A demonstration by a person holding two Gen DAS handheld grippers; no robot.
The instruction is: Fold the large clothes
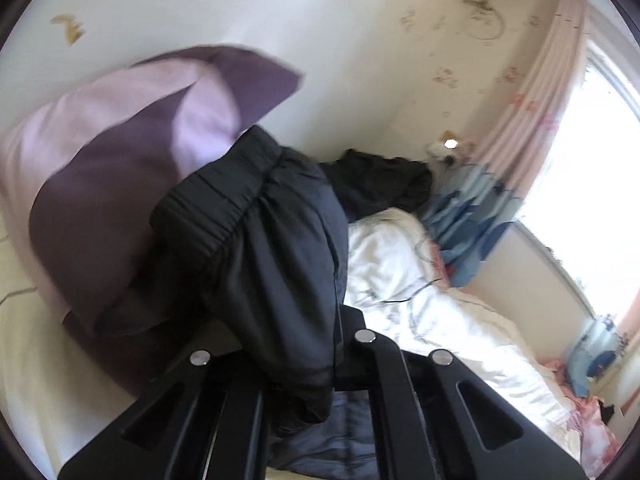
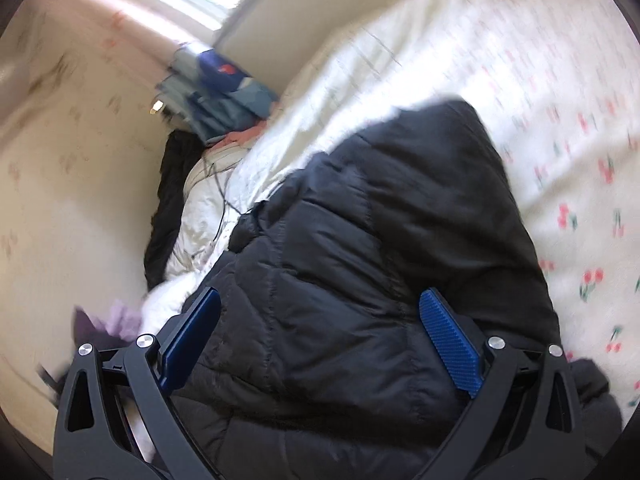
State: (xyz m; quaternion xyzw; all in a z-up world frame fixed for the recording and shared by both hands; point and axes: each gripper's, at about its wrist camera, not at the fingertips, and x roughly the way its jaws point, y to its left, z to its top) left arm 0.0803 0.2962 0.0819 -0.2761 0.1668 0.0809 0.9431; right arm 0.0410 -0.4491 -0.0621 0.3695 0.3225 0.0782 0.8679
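A black quilted puffer jacket [image 2: 380, 240] lies on a bed. In the left wrist view my left gripper [image 1: 304, 320] is shut on a bunched part of the jacket [image 1: 256, 240] with an elastic hem, lifted off the bed; the fingertips are hidden by the cloth. In the right wrist view my right gripper [image 2: 320, 332] is open, its blue pads [image 2: 450, 344] spread wide either side of the jacket body, just above it.
A purple pillow [image 1: 120, 168] leans at the left by the wall. A white duvet [image 1: 420, 292] and a cherry-print sheet [image 2: 560, 160] cover the bed. Another dark garment [image 1: 380, 184] and blue folded cloth [image 1: 464, 216] lie near the curtain and window.
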